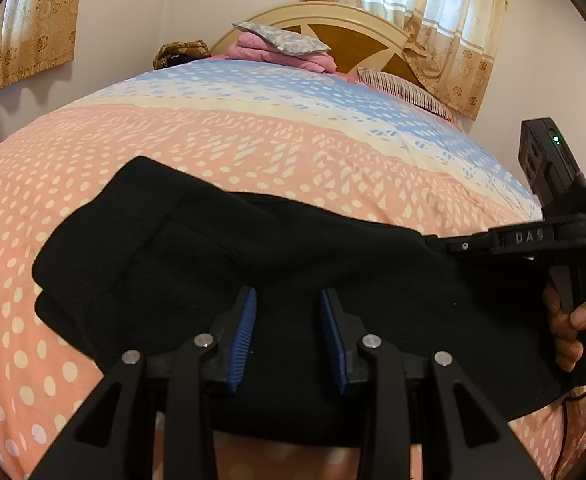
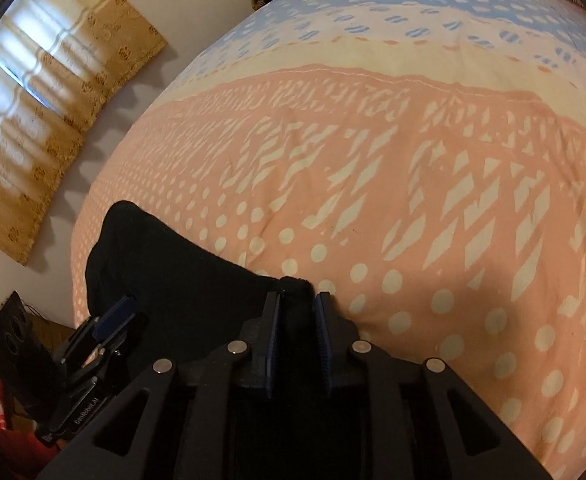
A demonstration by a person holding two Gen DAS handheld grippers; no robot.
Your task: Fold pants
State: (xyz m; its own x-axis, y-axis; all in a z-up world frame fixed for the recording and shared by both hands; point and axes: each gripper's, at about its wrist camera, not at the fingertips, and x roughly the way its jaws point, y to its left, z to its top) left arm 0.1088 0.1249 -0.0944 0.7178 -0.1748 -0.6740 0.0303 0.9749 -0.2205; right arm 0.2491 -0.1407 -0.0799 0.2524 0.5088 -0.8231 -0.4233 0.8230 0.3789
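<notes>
Black pants [image 1: 221, 264] lie folded across the pink dotted bedsheet [image 1: 253, 144], near its front edge. My left gripper [image 1: 288, 300] is open, its blue pads over the pants' near part with nothing between them. My right gripper [image 2: 297, 300] is shut on a bunched edge of the pants [image 2: 173, 276] at their right end. The right gripper also shows at the right in the left wrist view [image 1: 445, 246], held by a hand. The left gripper shows at the lower left of the right wrist view [image 2: 109, 324].
The bed has a wooden headboard [image 1: 353, 36] with pink bedding [image 1: 261, 46], a grey pillow [image 1: 281, 38] and a striped pillow [image 1: 405, 88] at its head. Curtains [image 1: 449, 20] hang behind. A dark speaker [image 2: 17, 344] stands beside the bed on the left.
</notes>
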